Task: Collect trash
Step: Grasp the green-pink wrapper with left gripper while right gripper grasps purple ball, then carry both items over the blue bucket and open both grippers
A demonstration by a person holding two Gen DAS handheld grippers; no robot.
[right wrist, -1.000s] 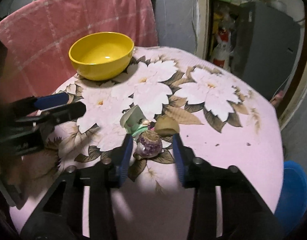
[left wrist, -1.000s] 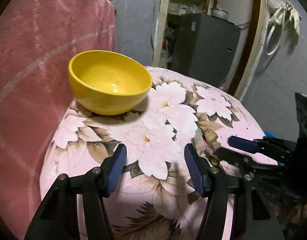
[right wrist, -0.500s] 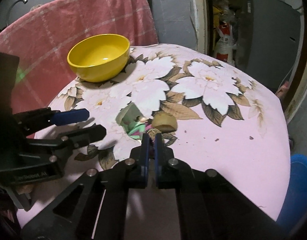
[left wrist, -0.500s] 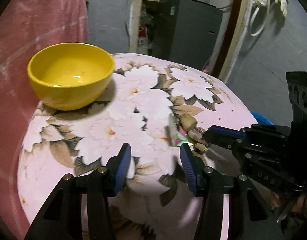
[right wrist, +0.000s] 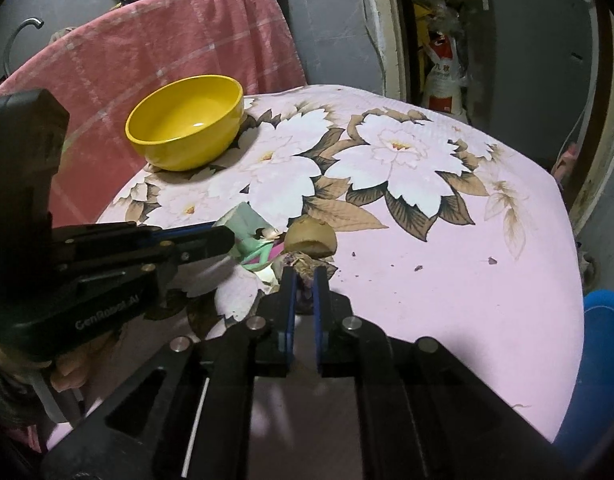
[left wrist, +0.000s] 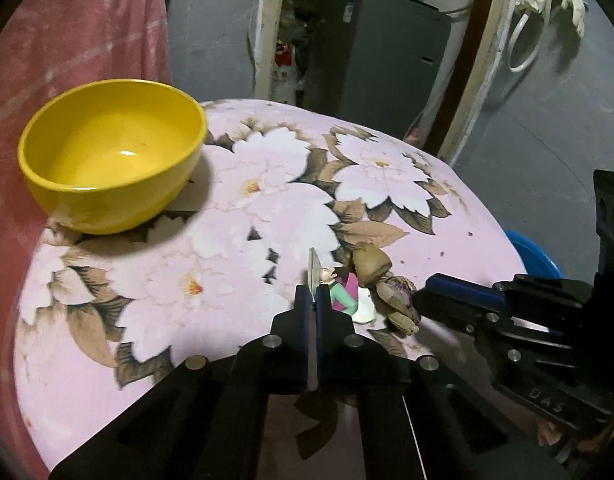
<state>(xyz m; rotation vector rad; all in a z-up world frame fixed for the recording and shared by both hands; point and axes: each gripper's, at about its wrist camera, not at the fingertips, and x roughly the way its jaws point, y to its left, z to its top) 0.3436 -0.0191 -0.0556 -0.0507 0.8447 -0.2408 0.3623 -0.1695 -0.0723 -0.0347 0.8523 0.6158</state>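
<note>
A pile of trash lies on the floral tablecloth: a folded picture card, a brown peel chunk and a purple-brown husk. My left gripper is shut on the card's upright edge. My right gripper is shut on the purple husk, beside the brown peel chunk. The card also shows in the right wrist view, held by the left gripper. A yellow bowl stands empty at the far left of the table.
A pink towel-draped chair stands behind the bowl. A blue bin sits on the floor off the table's right edge. A grey cabinet stands beyond the table. Small crumbs lie on the cloth.
My left gripper swung right to the trash pile and closed on the card. My right gripper closed on the purple husk.
</note>
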